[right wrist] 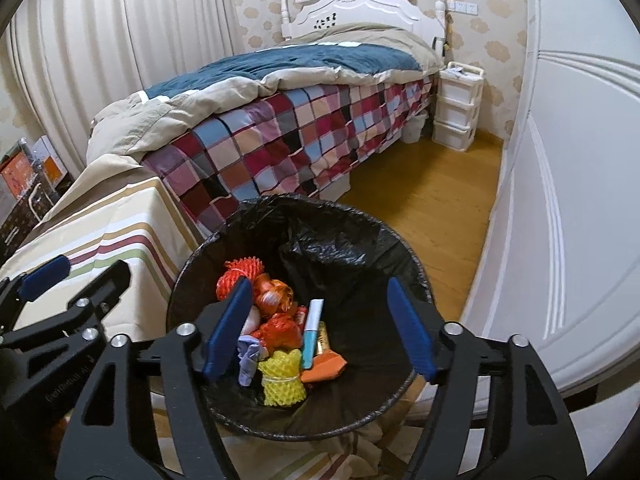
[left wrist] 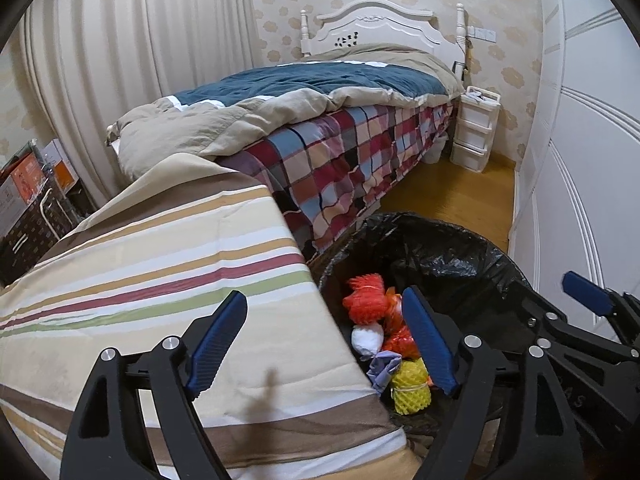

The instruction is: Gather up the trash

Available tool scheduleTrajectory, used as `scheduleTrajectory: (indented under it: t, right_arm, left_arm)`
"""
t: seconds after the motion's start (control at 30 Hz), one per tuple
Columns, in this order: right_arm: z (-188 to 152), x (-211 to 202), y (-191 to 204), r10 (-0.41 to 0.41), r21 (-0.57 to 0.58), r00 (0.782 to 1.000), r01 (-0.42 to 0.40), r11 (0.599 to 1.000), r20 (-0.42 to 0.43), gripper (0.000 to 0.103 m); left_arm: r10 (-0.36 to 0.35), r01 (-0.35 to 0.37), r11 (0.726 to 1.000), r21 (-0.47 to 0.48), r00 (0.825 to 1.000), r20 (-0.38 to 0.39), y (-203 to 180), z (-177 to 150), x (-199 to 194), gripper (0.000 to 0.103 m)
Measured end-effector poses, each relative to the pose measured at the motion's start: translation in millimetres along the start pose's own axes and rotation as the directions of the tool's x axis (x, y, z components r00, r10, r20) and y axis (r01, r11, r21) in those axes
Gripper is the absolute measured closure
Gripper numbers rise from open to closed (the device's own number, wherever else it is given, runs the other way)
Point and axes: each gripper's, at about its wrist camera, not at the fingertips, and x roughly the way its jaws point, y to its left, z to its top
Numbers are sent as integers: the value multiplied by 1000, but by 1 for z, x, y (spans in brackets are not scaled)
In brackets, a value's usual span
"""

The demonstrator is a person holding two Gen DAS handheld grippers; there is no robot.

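A round bin with a black liner stands on the floor beside a striped cloth surface. It holds red foam net, yellow foam net, a teal tube, an orange wrapper and a white wad. My right gripper is open and empty, right above the bin's mouth. My left gripper is open and empty, over the edge between the striped cloth and the bin. The right gripper also shows in the left wrist view.
A bed with a plaid cover and blue-beige quilt runs back to a white headboard. A white drawer unit stands by it. A white wardrobe lines the right. Boxes sit far left. Wooden floor lies between.
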Motion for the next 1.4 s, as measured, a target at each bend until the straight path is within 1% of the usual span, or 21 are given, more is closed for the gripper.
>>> scheduleTrajectory:
  t: [0.07, 0.13, 0.27, 0.33, 0.43, 0.57, 0.63, 0.9, 1.0, 1.4]
  right_arm:
    - [0, -5, 0, -12, -1, 1000, 12, 1000, 8, 32]
    - [-1, -9, 1, -20, 0, 1000, 20, 1000, 13, 27]
    - [-2, -18, 2, -33, -1, 999, 33, 999, 28, 23]
    - [-3, -23, 4, -43, -3, 998, 43, 999, 38, 16]
    - [-4, -32, 7, -63, -4, 996, 63, 998, 60, 10]
    - [-6, -43, 9, -51, 7, 996, 51, 999, 74, 8]
    - [-8, -48, 10, -56, 12, 995, 55, 998, 78, 5]
    - [-20, -66, 20, -65, 29, 994, 63, 998, 91, 5]
    - [-24, -74, 24, -48, 30, 995, 45, 999, 88, 5]
    - [-42, -115, 53, -19, -49, 991, 25, 998, 129, 5]
  left_arm:
    - [6, -6, 1000, -12, 1000, 3, 5, 0, -4, 23]
    - [9, -9, 1000, -23, 1000, 8, 10, -1, -9, 22]
    - [29, -28, 999, -38, 999, 20, 17, -3, -17, 19]
    - [35, -34, 998, -43, 999, 26, 21, -4, -21, 18]
    - [46, -44, 997, -56, 998, 36, 27, -6, -29, 17]
    - [63, -59, 996, -71, 997, 46, 36, -9, -39, 16]
    - [70, -66, 995, -78, 996, 50, 40, -12, -44, 16]
    - [103, -97, 991, -88, 992, 67, 55, -25, -68, 15]
    - [104, -96, 990, -103, 992, 72, 62, -30, -78, 14]
    - [126, -113, 983, -143, 989, 80, 87, -54, -115, 14]
